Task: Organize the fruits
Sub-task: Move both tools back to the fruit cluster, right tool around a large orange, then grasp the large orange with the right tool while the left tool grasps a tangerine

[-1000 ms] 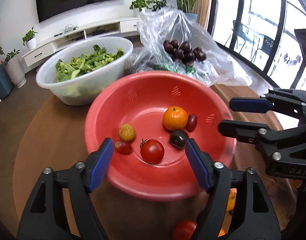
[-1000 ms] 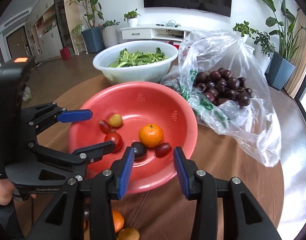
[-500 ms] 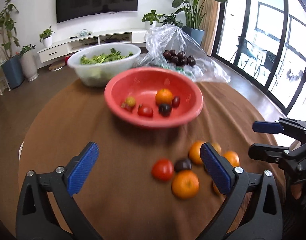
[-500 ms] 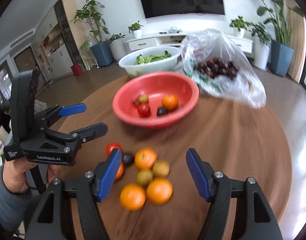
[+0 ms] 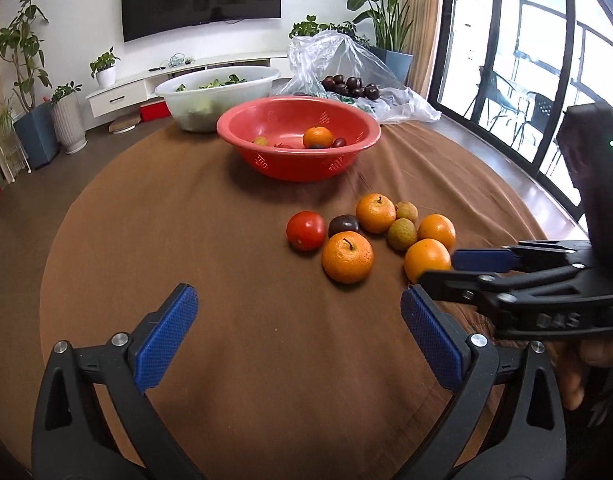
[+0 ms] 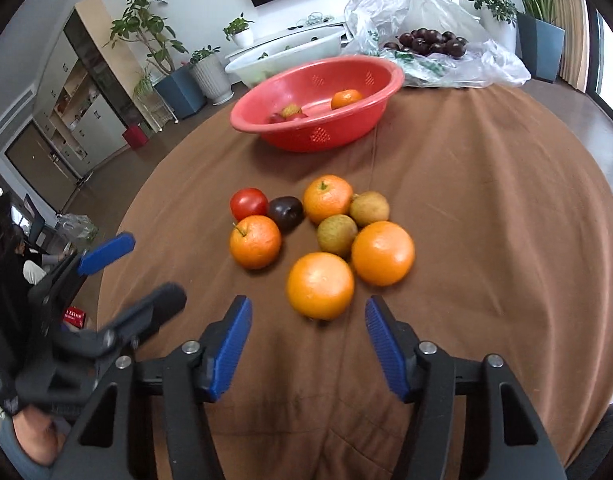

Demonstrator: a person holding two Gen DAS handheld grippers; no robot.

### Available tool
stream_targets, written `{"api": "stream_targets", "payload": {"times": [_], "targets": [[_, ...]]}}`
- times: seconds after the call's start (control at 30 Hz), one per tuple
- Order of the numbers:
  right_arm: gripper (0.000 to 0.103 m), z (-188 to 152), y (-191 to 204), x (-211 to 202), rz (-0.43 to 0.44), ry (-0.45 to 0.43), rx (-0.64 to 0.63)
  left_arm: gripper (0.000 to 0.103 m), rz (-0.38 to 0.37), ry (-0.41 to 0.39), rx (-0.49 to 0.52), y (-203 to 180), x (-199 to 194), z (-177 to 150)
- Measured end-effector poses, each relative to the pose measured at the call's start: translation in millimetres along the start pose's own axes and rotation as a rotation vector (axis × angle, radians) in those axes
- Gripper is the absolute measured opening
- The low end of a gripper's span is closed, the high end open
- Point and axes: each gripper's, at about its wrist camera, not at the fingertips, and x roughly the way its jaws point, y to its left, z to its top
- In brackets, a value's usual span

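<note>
Gaping jaws, both grippers (image 5: 298, 344) (image 6: 308, 346) empty

Bright window daylight; fisheye-warped, dark-vignetted edges

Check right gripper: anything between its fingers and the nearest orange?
Nothing visible. The right gripper is open and empty, and the nearest orange lies just ahead on bare tablecloth. Other fruit sits behind and beside it, not in front.

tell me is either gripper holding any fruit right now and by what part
Nothing is held. The left gripper and the right gripper are both open and empty above the brown cloth; the nearest orange lies just ahead of the right one, untouched.
</note>
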Motion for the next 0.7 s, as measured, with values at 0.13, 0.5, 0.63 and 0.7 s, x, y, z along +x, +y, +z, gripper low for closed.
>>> {"api": "stream_targets", "payload": {"times": [0.13, 0.5, 0.63, 0.7], "targets": [[0.059, 3.7, -2.8, 8.2, -0.024, 0.017, 0.042, 0.103, -0.008, 0.004, -0.019, 3.7, -1.8, 0.6], [0.040, 6.4, 3.3, 19.9, -0.061, 0.016, 0.021, 0.103, -0.010, 0.032, -0.043, 9.2, 1.9, 2.3], [0.040, 2.9, -2.8, 14.7, -0.047, 0.015, 0.026, 0.103, -0.013, 0.048, -0.047, 7.5, 8.8, 6.1], [0.040, 1.1, -4.7, 11.8, -0.039, 0.017, 0.030, 0.103, -0.009, 0.058, -0.036, 4.0, 13.0, 9.1]]}}
